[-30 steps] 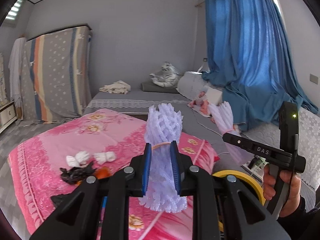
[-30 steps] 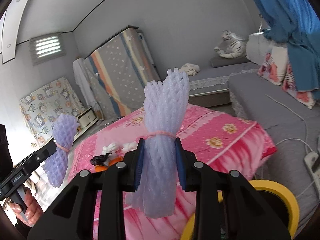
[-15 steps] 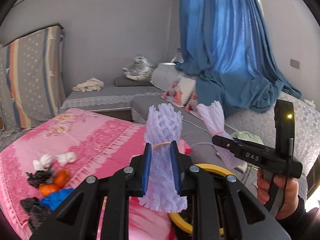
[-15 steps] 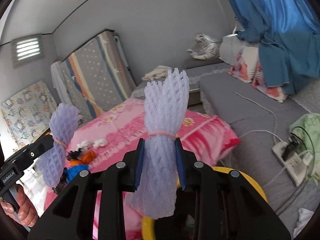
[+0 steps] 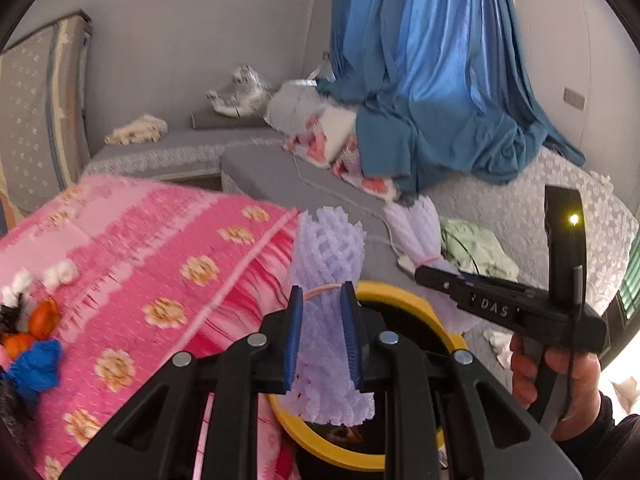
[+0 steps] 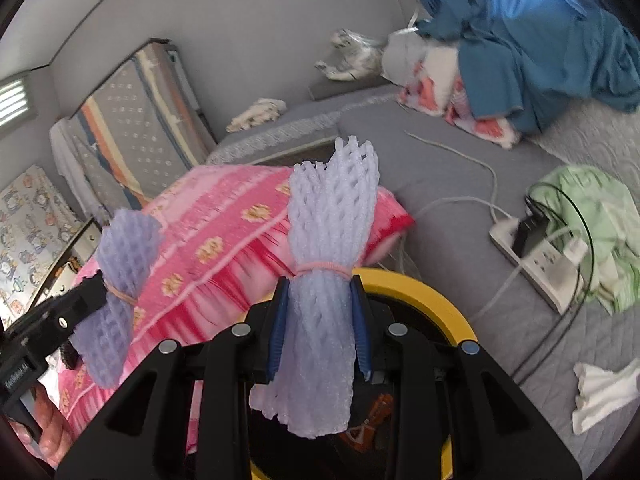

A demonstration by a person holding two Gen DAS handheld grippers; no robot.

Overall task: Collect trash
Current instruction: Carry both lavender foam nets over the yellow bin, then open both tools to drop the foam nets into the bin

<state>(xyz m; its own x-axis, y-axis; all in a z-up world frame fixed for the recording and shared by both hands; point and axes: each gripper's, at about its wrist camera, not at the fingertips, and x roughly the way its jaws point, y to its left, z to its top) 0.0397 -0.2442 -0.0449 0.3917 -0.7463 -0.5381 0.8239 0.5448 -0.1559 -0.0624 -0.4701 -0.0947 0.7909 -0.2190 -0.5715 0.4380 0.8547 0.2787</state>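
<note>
My left gripper (image 5: 321,290) is shut on a purple foam net bundle (image 5: 328,240) tied with a pink rubber band. It hangs over the near rim of a yellow-rimmed bin (image 5: 404,294). To its right, a hand holds my right gripper (image 5: 424,270), shut on a second foam net bundle (image 5: 416,222). In the right wrist view that gripper (image 6: 318,286) pinches its bundle (image 6: 332,208) above the same bin (image 6: 424,292). My left gripper (image 6: 94,284) with its bundle (image 6: 124,240) is at the left. Orange peels (image 5: 36,320), a blue wrapper (image 5: 34,364) and white tissues (image 5: 60,272) lie on the pink bedspread (image 5: 160,240).
A power strip (image 6: 536,264) with cables and a green cloth (image 6: 592,208) lie on the grey mat right of the bin. A white tissue (image 6: 600,392) lies lower right. A blue curtain (image 5: 432,80) hangs behind, and a folded mattress (image 6: 136,120) leans on the wall.
Both grippers have swung right and sunk, away from the bed's trash pile. The yellow bin has come in under both foam bundles. Both grips stay shut.
</note>
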